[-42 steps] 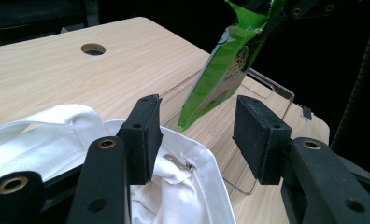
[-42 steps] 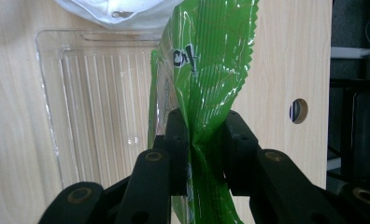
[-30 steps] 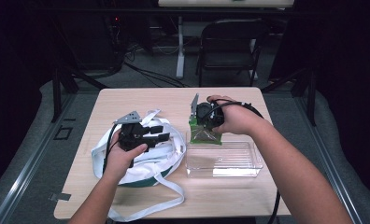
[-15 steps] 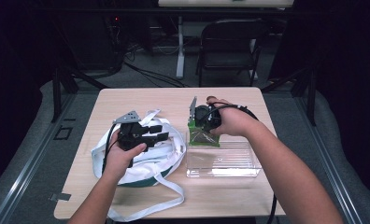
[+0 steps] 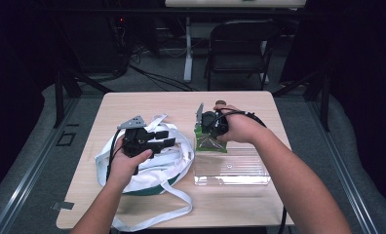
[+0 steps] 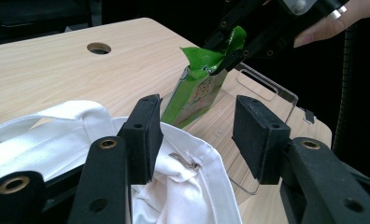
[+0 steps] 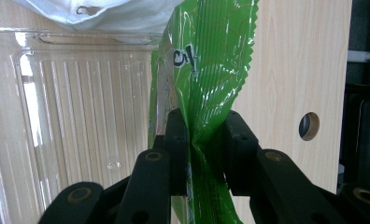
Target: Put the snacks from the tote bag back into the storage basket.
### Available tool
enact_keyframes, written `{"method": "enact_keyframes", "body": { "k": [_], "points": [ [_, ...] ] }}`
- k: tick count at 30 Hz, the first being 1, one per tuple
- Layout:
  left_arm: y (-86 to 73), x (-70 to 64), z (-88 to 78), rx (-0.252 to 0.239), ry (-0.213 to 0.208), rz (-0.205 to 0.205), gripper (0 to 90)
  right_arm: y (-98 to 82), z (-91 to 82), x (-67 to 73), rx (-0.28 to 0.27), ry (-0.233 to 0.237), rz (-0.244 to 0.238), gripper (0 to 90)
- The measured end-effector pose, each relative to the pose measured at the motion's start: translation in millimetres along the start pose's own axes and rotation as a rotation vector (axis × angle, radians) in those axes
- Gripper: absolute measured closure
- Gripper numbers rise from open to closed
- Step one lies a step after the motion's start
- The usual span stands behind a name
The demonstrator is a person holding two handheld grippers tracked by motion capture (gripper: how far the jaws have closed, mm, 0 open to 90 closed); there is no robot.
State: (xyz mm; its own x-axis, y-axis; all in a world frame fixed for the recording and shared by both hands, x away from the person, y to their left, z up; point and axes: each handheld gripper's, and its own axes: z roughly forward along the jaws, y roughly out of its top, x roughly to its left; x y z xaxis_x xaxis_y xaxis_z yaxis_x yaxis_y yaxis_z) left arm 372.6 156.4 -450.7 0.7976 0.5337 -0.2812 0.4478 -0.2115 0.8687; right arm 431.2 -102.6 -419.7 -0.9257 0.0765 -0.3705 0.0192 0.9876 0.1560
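Right now my right tongs [image 5: 206,130] are clamped on the crimped top seal of the green pouch [image 7: 206,70], so it hangs from that edge with its lower end down at the clear tray [image 5: 232,168]. From the left gripper view the pouch [image 6: 196,95] leans at a slant over the tray's near end, just beside the white bag [image 5: 147,165]; I can't tell whether its bottom edge already touches the tray floor. Pinching the seal makes sense to me: it is the flat, stiff part, and it keeps the pads off the contents.

My left tongs [image 6: 197,135] stand half open with nothing between the pads, hovering over the bag's cloth, probably parked there to keep the bag's mouth in reach.

The pouch is glossy foil, bright green, with a zigzag-cut top edge, fine ribbing across the seal and dark lettering below it. Its printed face looks paler lower down. It creases where the pads bite. The tray is ribbed, transparent and otherwise empty, lying on the counter [image 5: 147,105].
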Motion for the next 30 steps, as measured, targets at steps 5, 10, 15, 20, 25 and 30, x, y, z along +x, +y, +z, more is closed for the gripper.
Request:
{"method": "enact_keyframes", "body": {
  "k": [5, 10, 15, 20, 25, 30],
  "points": [
    [-0.2, 0.4, -0.1, 0.002, 0.003, 0.000, 52.0, 0.9, 4.3, 1.3, -0.005, -0.005, -0.006, 74.4],
    [-0.6, 0.8, 0.2, 0.003, 0.005, -0.003, 52.1, -0.2, 9.3, 2.1, -0.007, -0.006, -0.008, 74.4],
    [-0.9, 0.9, 0.6, 0.003, 0.004, -0.005, 52.1, -2.0, 14.2, 3.1, -0.009, -0.004, -0.004, 74.4],
    [-1.4, 1.1, 1.3, 0.006, 0.004, -0.006, 52.2, -1.8, 18.3, 4.1, -0.006, -0.014, -0.015, 74.4],
    [-1.4, 1.2, 0.8, 0.007, 0.003, -0.006, 52.2, 0.1, 20.7, 4.5, -0.005, -0.028, -0.033, 74.3],
    [-1.4, 1.4, 0.8, 0.007, 0.002, -0.007, 52.2, -0.5, 22.0, 3.5, -0.008, -0.033, -0.044, 74.2]
  ]
}}
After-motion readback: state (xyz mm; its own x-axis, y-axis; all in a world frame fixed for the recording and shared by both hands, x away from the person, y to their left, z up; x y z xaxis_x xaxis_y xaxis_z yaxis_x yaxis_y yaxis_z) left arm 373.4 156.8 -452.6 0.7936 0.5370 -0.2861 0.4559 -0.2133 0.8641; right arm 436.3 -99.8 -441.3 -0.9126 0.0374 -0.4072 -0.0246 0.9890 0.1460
